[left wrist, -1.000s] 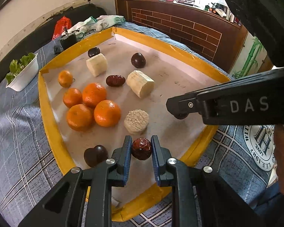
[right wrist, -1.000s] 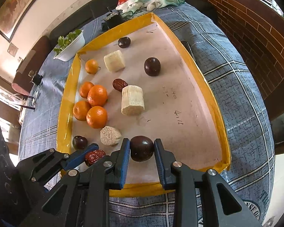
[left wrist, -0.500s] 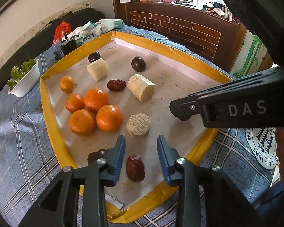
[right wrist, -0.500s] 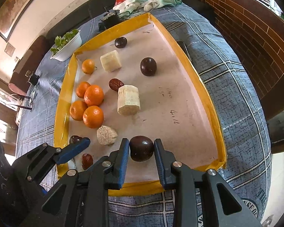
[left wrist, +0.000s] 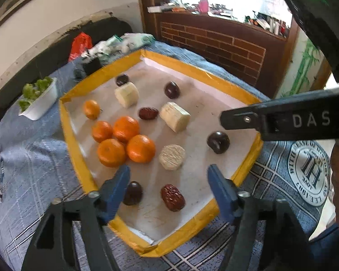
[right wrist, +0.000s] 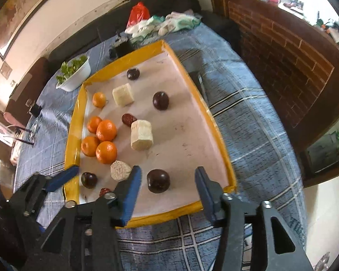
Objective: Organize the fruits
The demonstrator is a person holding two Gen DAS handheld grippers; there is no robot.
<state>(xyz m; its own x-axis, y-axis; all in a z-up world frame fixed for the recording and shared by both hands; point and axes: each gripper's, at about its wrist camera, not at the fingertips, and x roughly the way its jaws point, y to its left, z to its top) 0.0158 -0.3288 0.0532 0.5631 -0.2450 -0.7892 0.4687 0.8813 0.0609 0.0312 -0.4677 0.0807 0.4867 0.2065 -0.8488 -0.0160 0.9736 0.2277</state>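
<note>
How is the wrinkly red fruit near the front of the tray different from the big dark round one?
The red date is wrinkly, oblong and reddish-brown; the dark plum is smooth, round and nearly black. The date looks smaller than the plum. The date lies before the left tongs, the plum before the right tongs. Both rest free on the tray.
</note>
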